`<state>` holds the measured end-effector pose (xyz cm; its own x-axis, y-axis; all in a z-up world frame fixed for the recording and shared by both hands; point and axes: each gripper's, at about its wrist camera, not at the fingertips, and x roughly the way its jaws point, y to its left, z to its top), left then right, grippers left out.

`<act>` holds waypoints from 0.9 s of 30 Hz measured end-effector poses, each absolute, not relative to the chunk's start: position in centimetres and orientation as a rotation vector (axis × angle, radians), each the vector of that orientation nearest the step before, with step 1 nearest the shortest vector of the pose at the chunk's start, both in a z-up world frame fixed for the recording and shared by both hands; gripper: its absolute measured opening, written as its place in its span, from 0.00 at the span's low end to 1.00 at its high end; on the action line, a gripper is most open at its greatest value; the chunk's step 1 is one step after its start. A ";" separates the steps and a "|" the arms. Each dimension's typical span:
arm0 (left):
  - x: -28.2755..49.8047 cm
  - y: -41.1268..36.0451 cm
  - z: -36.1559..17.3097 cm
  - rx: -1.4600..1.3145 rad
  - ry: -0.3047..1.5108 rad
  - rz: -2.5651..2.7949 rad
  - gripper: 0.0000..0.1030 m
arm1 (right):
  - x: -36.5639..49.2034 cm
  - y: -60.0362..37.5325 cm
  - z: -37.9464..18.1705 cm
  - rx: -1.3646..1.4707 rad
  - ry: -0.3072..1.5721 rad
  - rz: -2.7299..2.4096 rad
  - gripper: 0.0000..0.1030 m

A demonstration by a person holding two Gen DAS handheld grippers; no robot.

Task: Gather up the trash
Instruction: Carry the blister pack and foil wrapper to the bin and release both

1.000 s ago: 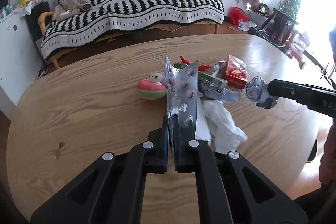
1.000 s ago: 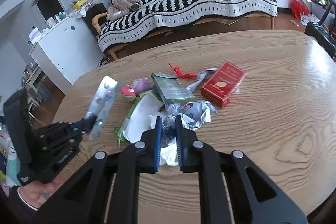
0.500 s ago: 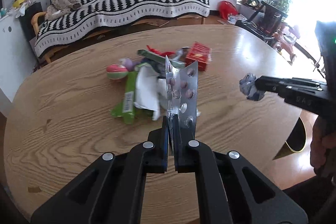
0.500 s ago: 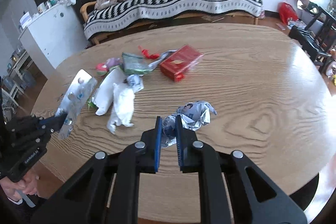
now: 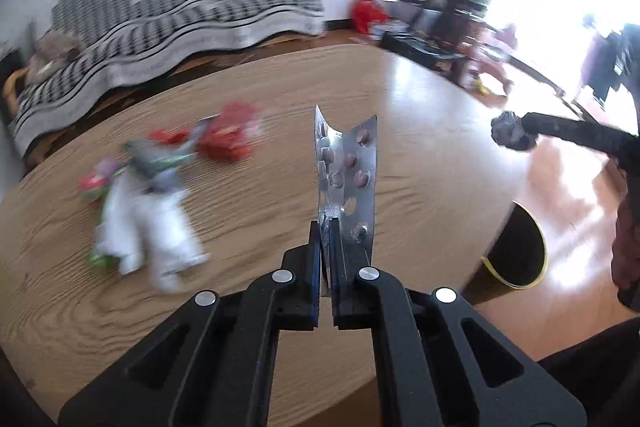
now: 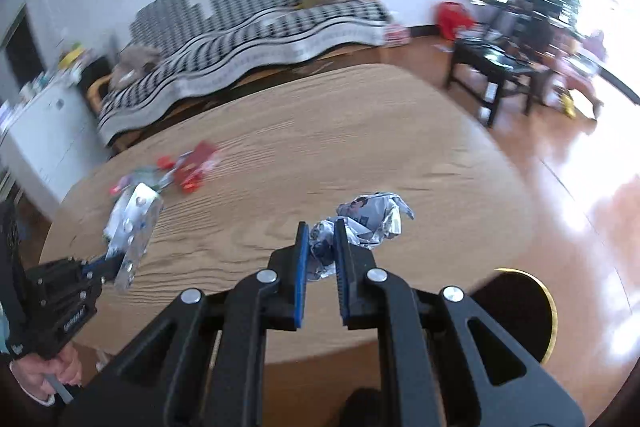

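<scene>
Beside the bin [image 6: 520, 315], the right gripper [image 6: 322, 247] clamps crumpled foil [image 6: 368, 219] and the left gripper [image 5: 325, 239] pinches a blister pack [image 5: 348, 179], likely for dropping in.

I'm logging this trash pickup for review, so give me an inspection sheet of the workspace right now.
Surface: wooden table, mostly bare.
Job's things: blister pack and crumpled wrapper held up; black bin on the floor beside the table.
Clutter: red box, white tissue and blurred scraps on the table.
Grippers: left gripper shut on blister pack; right gripper shut on crumpled wrapper.
Cables: nothing seen.
Surroundings: striped sofa, dark side table.
</scene>
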<state>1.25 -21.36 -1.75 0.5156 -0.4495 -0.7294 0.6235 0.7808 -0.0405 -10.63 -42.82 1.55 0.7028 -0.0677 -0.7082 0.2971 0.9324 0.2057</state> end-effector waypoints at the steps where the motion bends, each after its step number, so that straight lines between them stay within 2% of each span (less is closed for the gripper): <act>1: 0.7 -22.6 -1.9 0.247 0.798 -0.676 0.03 | -11.9 -44.7 1.4 0.339 0.761 -0.238 0.13; 14: -8.3 -44.9 -6.9 0.271 0.913 -1.037 0.03 | -22.5 -58.9 -2.2 0.548 0.777 -0.486 0.13; 20: -10.1 -50.6 -9.9 0.300 0.974 -1.090 0.03 | -24.1 -62.1 -5.2 0.625 0.875 -0.556 0.13; 27: -10.1 -52.5 -12.5 0.316 1.033 -1.075 0.03 | -24.6 -63.3 -6.8 0.669 0.913 -0.572 0.13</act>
<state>-10.13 -52.52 -12.51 0.0873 -0.5709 -0.8164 0.8384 0.4847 -0.2492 -24.56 -63.28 -6.82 0.4933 -0.1641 -0.8543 0.6973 0.6617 0.2755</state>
